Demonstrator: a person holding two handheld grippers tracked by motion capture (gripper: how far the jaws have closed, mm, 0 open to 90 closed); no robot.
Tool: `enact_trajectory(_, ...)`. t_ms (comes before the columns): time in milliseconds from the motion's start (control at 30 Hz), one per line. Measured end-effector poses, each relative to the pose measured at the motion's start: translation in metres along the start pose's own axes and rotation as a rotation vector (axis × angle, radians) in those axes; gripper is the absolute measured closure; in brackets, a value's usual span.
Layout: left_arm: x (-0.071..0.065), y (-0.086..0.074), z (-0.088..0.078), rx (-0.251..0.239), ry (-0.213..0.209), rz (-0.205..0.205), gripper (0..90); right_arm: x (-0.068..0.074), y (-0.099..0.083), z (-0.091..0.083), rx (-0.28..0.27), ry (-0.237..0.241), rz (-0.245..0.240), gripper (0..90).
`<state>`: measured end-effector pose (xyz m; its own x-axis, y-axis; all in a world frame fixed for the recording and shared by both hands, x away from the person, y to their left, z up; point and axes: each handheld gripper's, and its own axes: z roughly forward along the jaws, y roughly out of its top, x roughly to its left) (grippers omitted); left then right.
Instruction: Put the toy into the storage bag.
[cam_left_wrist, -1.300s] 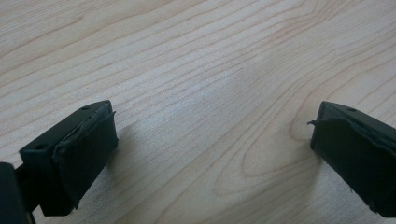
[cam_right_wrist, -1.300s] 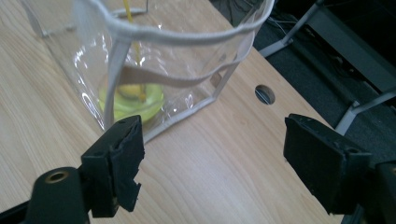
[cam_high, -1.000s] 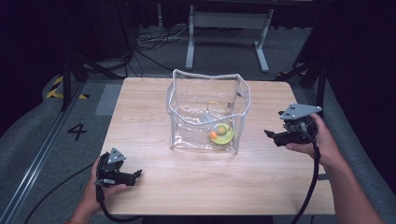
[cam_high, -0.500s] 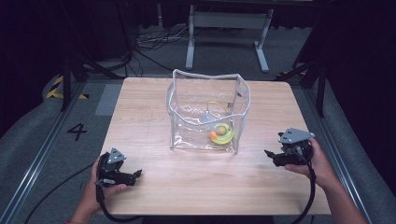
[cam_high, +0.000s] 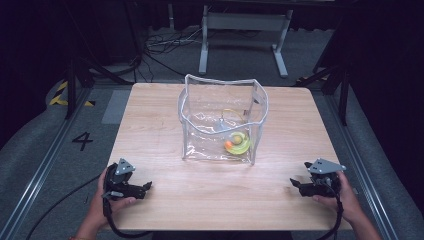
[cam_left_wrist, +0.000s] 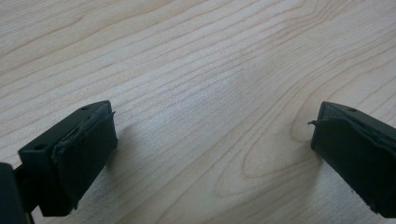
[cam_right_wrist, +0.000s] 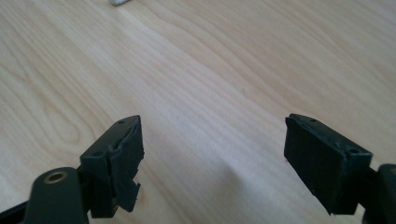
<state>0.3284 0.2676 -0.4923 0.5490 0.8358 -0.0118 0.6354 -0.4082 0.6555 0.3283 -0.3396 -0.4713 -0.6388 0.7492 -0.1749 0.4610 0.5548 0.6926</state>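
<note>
Two grippers, both low at the table's (cam_high: 165, 115) near edge: left gripper (cam_high: 146, 187) at the near-left corner, right gripper (cam_high: 294, 184) at the near-right, each w/ jaws spread wide and nothing between them. High view gives the whole layout: one clear bag (cam_high: 222, 120) standing open mid-table, well apart from both grippers, w/ a yellow-green item (cam_high: 240, 142) and a small orange item (cam_high: 228, 145) inside at its near-right bottom. Gripper views give only bare wood grain between the black pads (cam_left_wrist: 86, 149) and (cam_right_wrist: 322, 156); right gripper view also catches a white scrap, cut off at the top edge, can't tell what. Items in the bag are too small to identify. Count: 2 grippers, 1 bag, 2 items inside.
</note>
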Motion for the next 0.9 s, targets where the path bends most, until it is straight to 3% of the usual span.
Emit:
enact_trajectory(133, 0.000, 0.000, 0.000, -0.002, -0.001, -0.003, 0.6, -0.003, -0.018, -0.003, 0.012, -0.007, 0.044, 19.5)
enact_trajectory(233, 0.000, 0.000, 0.000, -0.001, 0.000, -0.003, 0.5, -0.007, -0.026, -0.003, 0.003, -0.038, 0.068, 19.4)
enact_trajectory(400, 0.000, 0.000, 0.000, 0.000, 0.003, -0.004, 0.5, -0.017, -0.039, -0.002, -0.038, -0.014, 0.153, 15.9)
enact_trajectory(533, 0.000, 0.000, 0.000, 0.000, 0.004, -0.004, 0.6, -0.025, -0.043, 0.000, -0.023, 0.029, 0.232, 14.7)
enact_trajectory(900, -0.001, 0.000, 0.000, 0.000, 0.006, -0.007, 0.5, -0.024, -0.043, -0.001, -0.020, 0.012, 0.252, 14.4)
